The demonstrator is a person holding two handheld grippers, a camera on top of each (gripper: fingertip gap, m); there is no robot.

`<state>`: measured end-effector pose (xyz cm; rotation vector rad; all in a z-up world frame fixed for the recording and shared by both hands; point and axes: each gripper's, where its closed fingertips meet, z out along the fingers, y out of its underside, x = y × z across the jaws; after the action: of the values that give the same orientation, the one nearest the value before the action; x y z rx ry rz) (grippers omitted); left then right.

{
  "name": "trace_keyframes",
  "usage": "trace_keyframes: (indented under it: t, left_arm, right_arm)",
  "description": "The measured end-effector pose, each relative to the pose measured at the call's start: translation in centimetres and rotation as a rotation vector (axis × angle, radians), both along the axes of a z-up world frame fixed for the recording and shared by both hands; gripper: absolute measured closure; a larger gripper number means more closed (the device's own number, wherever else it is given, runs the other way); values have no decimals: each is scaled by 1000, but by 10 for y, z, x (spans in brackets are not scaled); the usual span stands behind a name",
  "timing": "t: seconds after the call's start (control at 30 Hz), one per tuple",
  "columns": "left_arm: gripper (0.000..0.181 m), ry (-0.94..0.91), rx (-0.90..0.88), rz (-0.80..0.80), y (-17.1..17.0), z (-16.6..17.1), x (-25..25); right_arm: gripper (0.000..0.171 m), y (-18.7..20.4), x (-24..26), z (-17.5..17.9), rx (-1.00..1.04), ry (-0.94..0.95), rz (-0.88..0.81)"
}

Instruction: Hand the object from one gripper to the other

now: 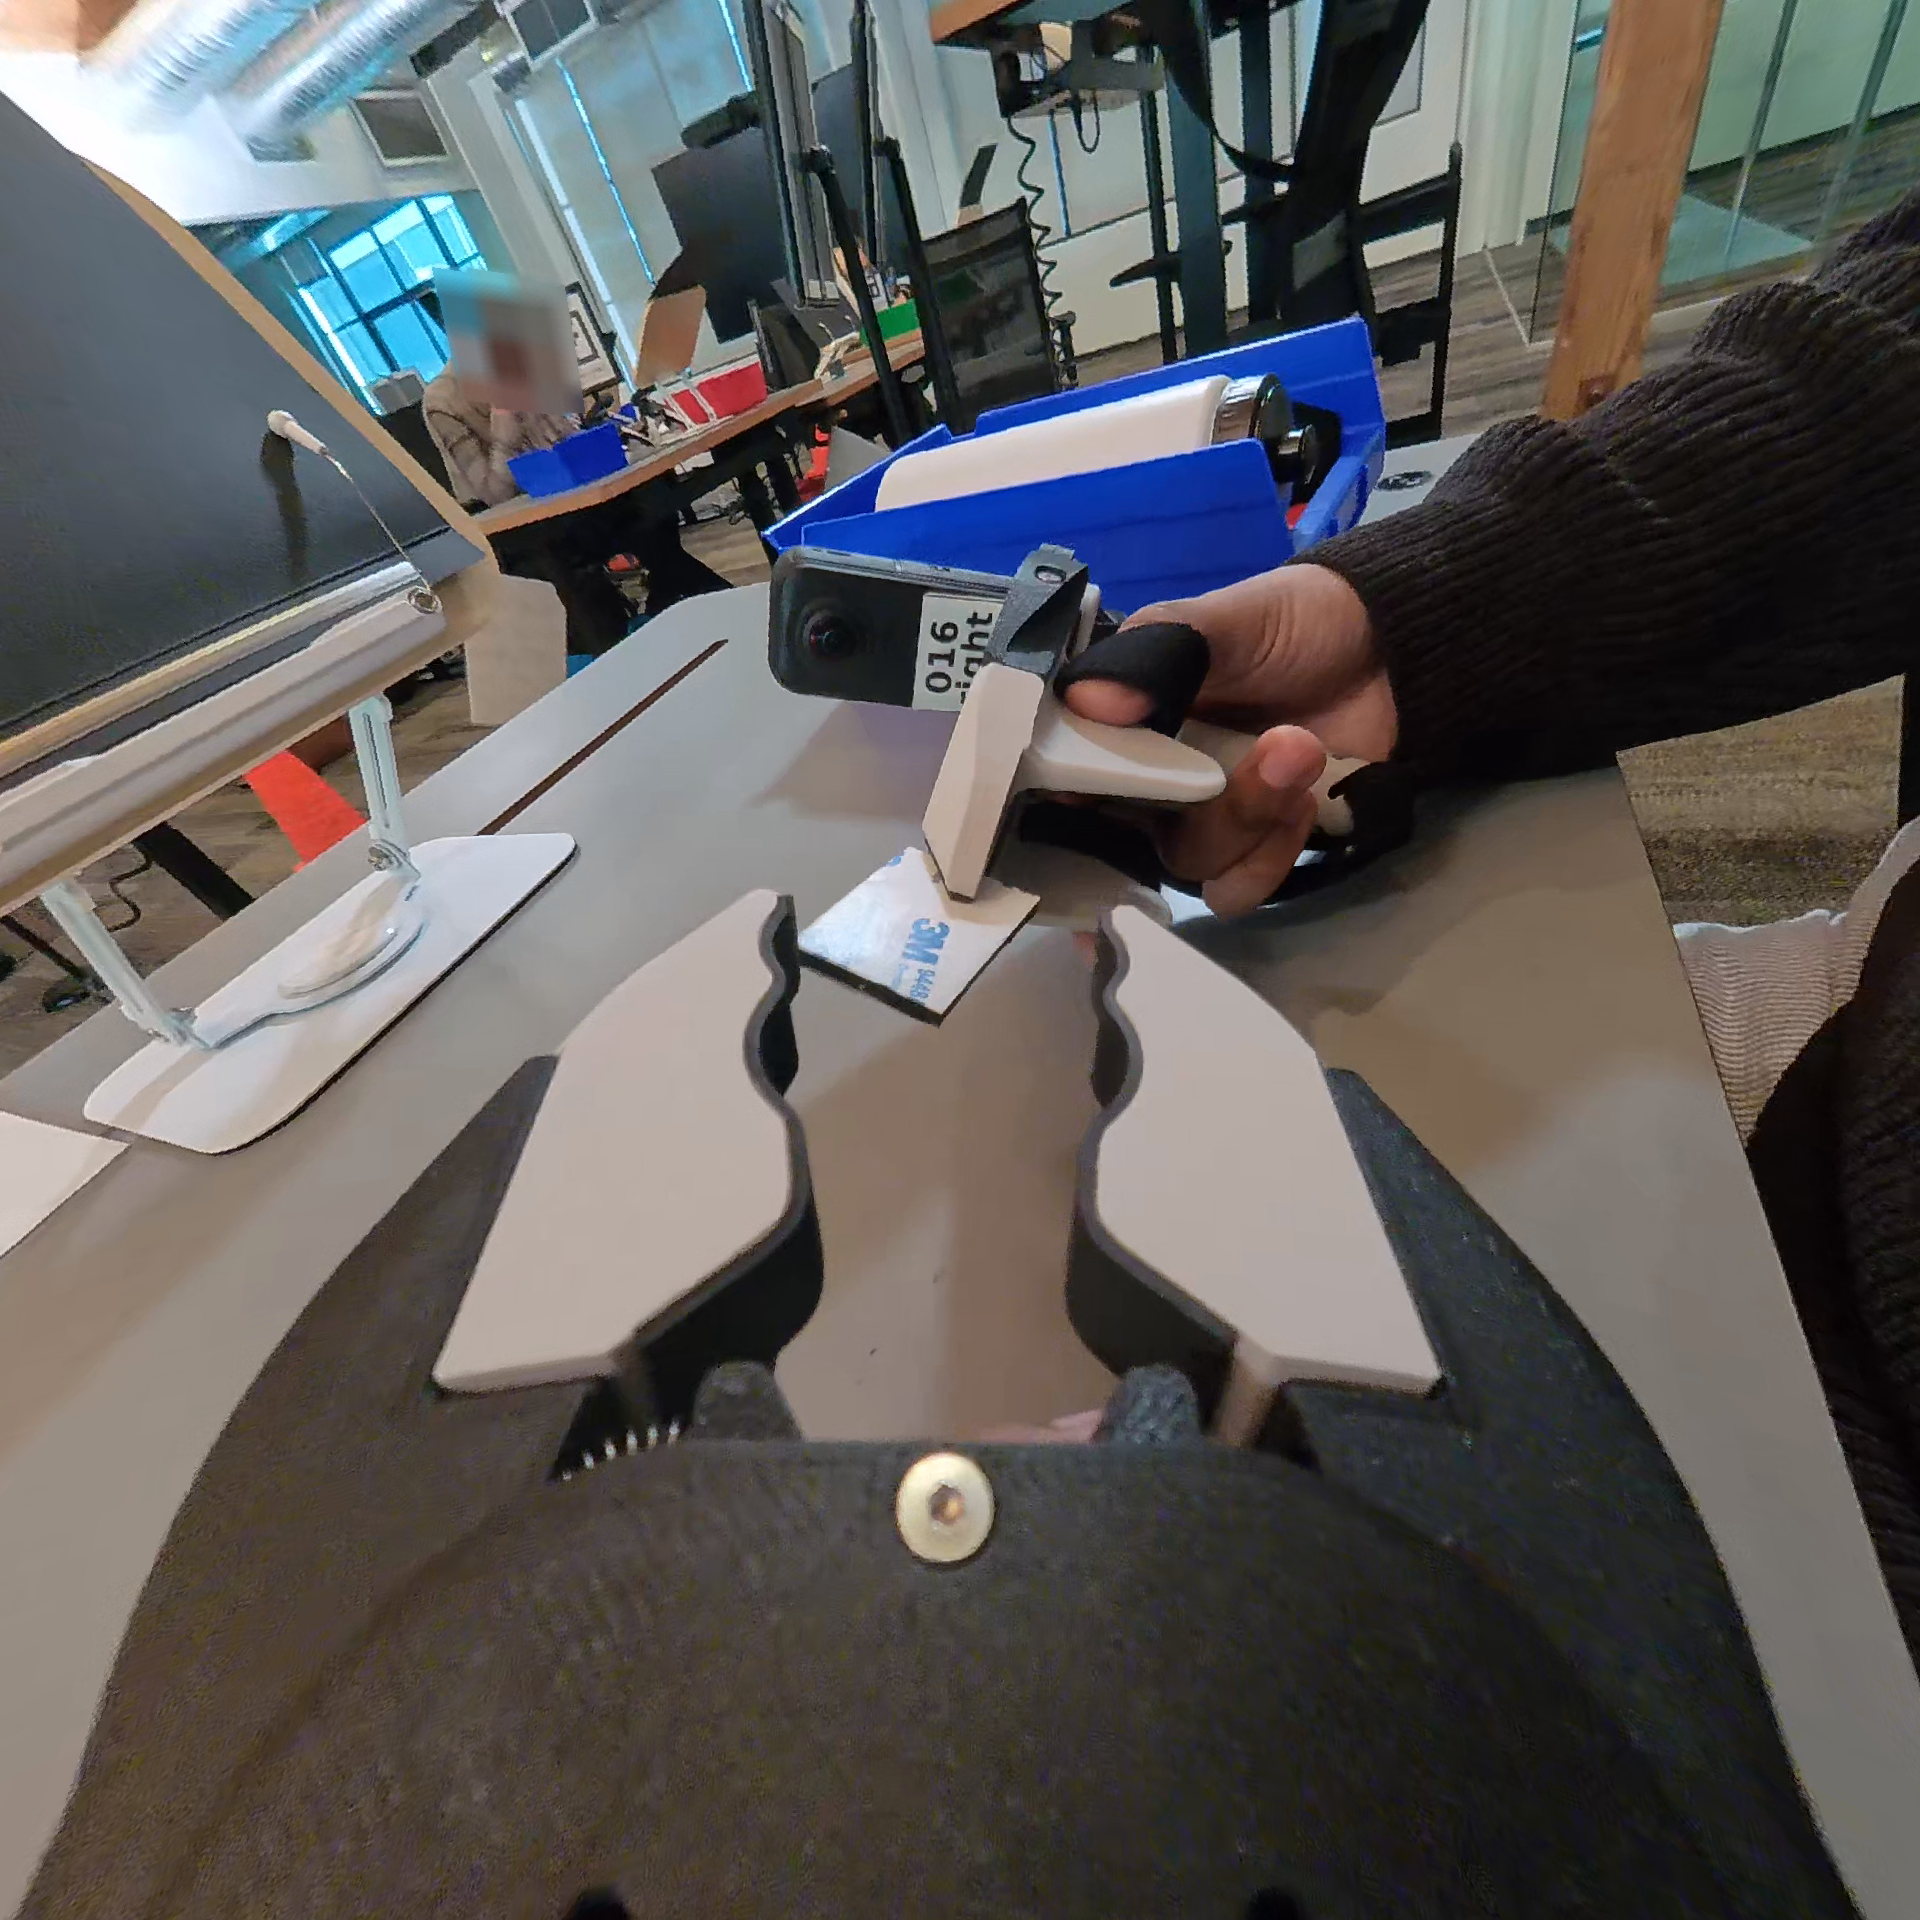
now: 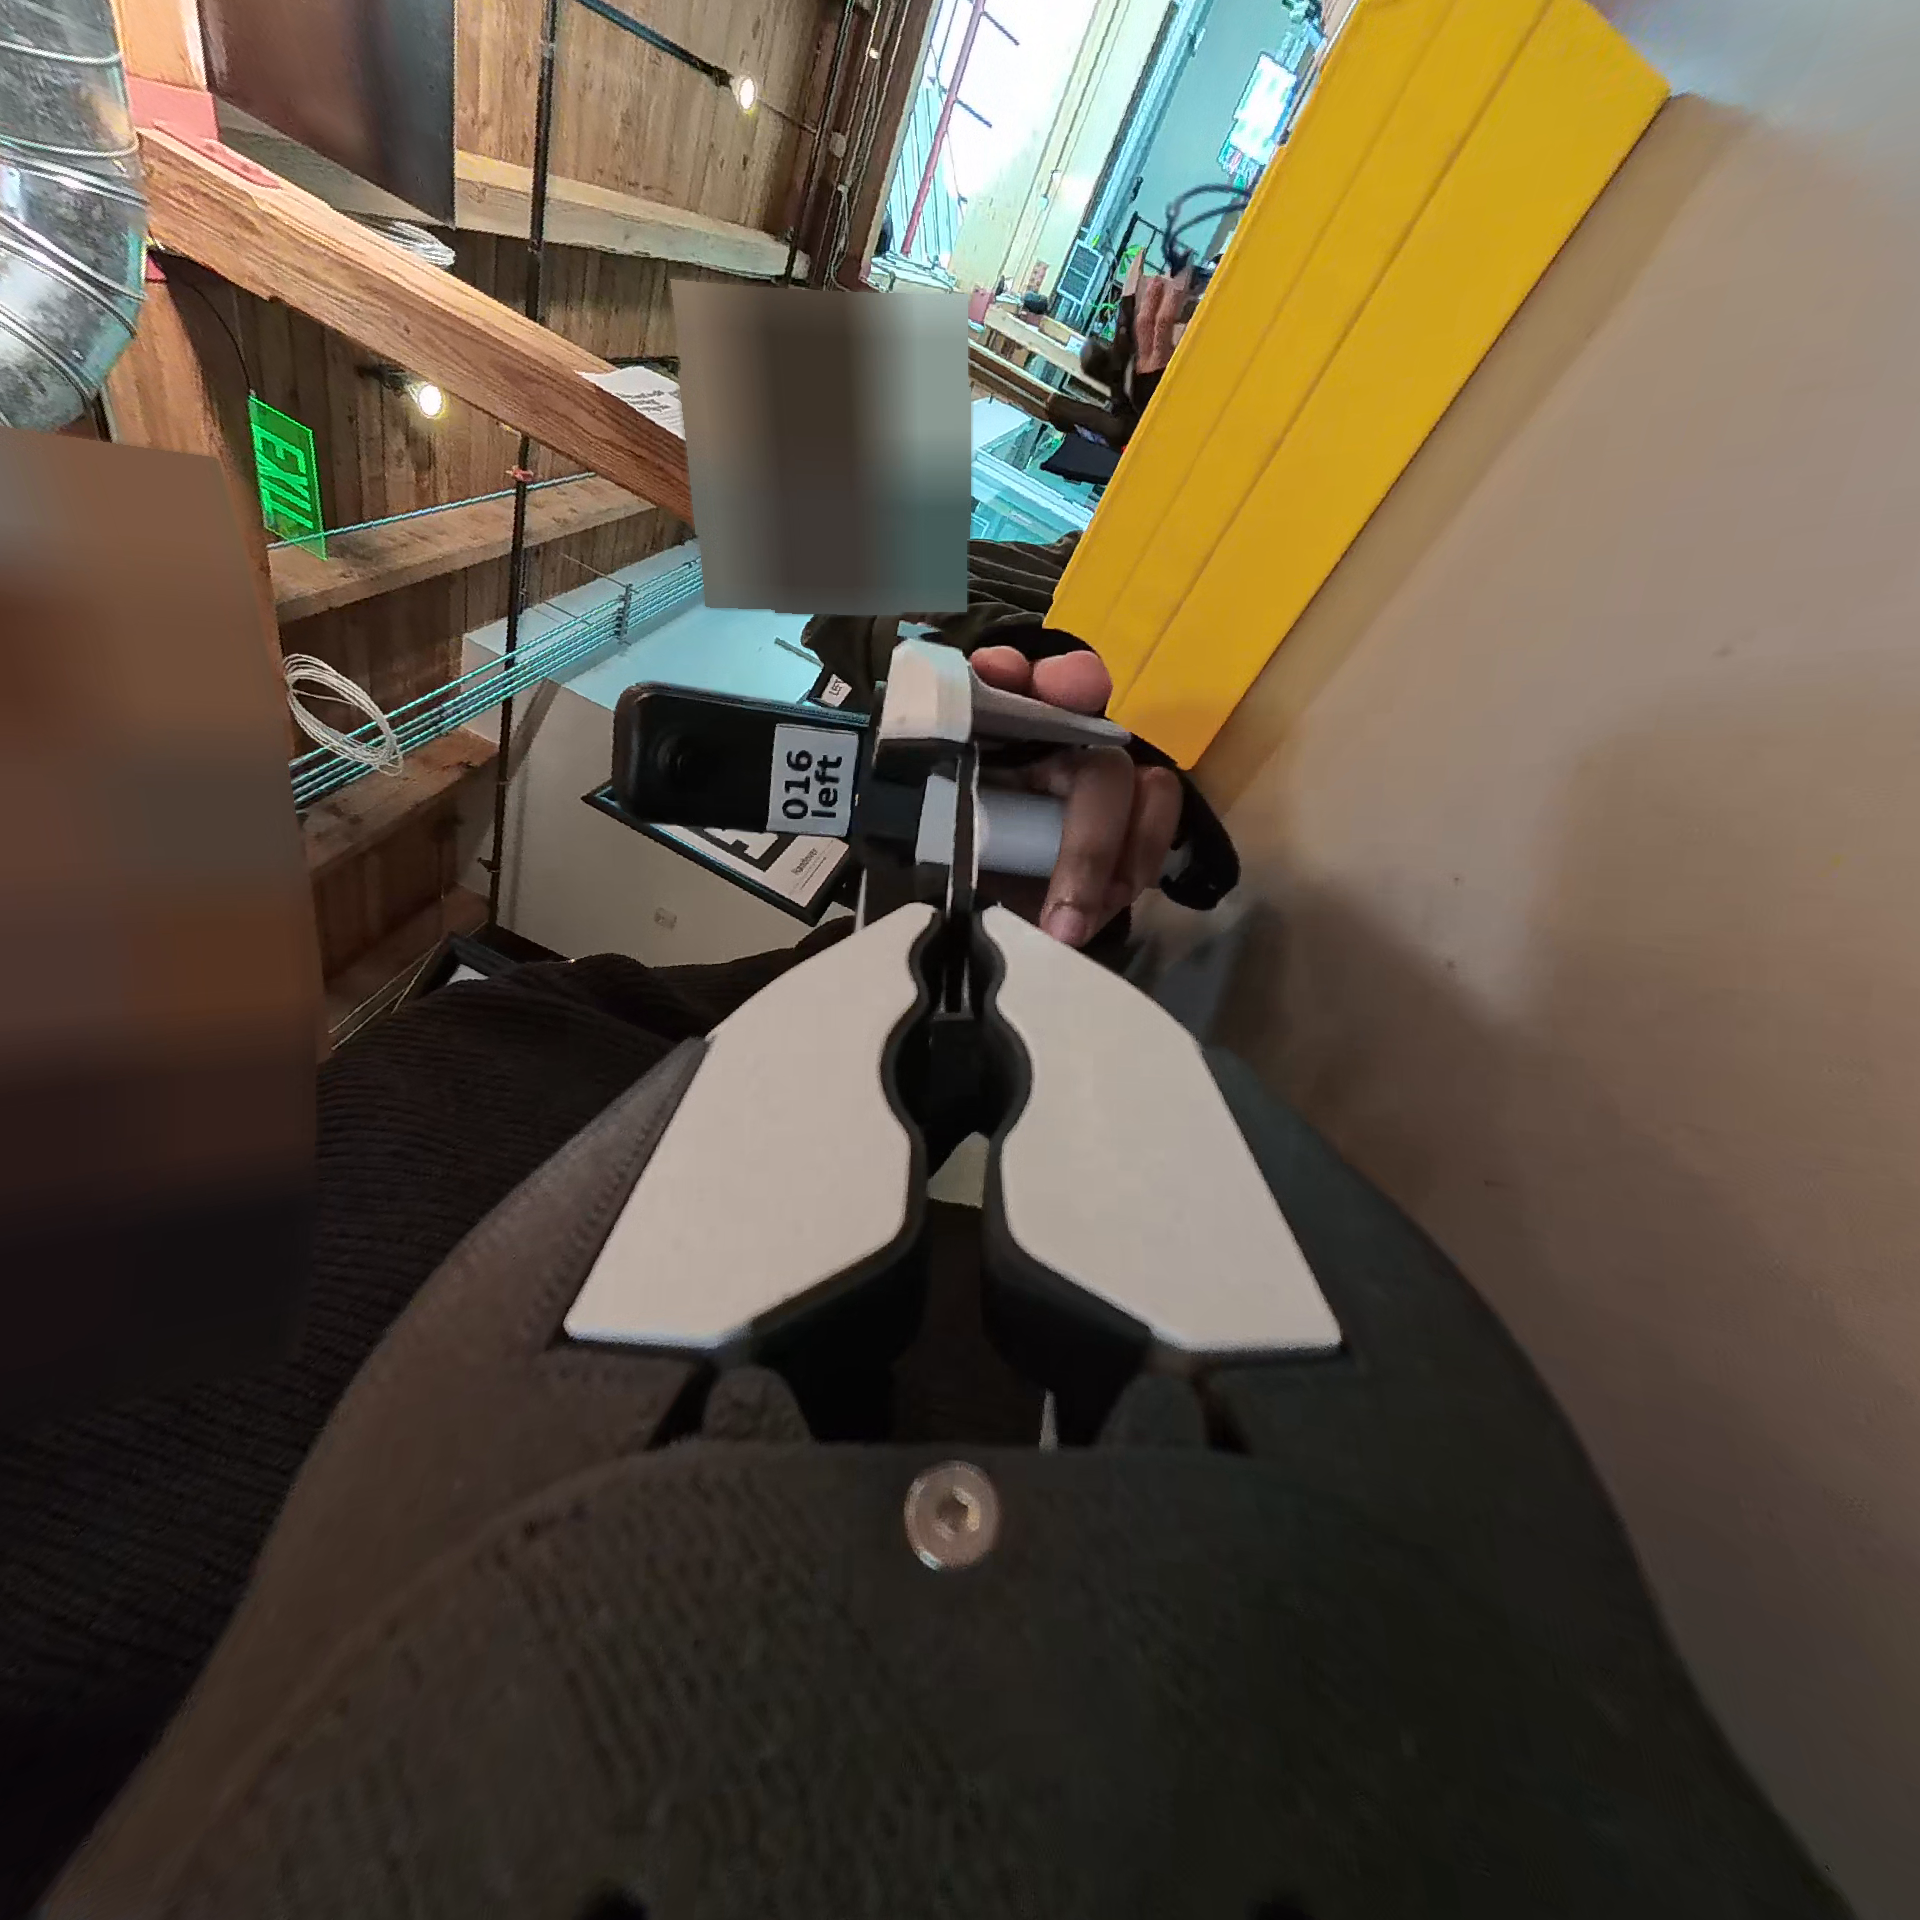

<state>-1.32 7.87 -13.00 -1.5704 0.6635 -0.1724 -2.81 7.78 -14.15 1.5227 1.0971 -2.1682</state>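
Note:
A thin square adhesive pad [image 1: 914, 951] with a white printed backing and a black edge is pinched at one corner by my right gripper [image 1: 966, 878], which a hand holds from the right, above the grey table [image 1: 1403, 1143]. My left gripper [image 1: 945, 935] is open, and the pad hangs just at or between its fingertips without touching them. In the right wrist view, my right gripper [image 2: 954, 935] is shut on the pad [image 2: 951, 1023], seen edge-on. The left gripper [image 2: 940, 831] faces it closely from beyond.
A blue bin [image 1: 1143, 520] holding a white roll stands behind the right gripper. A tilted black board on a metal stand [image 1: 312, 935] is at the left. A yellow bin [image 2: 1351, 364] is at the right in the right wrist view. A person sits at a far desk. My left and right fingertips are right by each other.

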Motion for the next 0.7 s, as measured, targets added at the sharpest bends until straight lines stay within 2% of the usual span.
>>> trace_keyframes:
  t: [0.2, 0.27, 0.33, 0.47, 0.5, 0.6, 0.7]
  left_arm:
    - [118, 10, -19, 18, 2, -4, -1]
    - [120, 6, -22, 16, 2, -4, -2]
    - [131, 0, -19, -6, 0, -3, 0]
    - [167, 19, -19, -30, -4, -3, 2]
    - [170, 18, -26, -31, -3, -3, 1]
    - [159, -11, -44, -37, -3, -5, 2]
    - [127, -21, -23, -12, 0, -2, 0]
  right_arm:
    - [167, -8, 2, -2, 25, -6, 43]
    - [167, -12, 3, -4, 36, -9, 57]
    - [167, -13, 2, -5, 48, -12, 58]
    - [167, -7, 1, -4, 39, -12, 31]
    - [167, -5, 1, -5, 39, -14, 23]
    - [167, -4, 1, -5, 40, -16, 21]
    - [167, -7, 2, -4, 33, -10, 38]
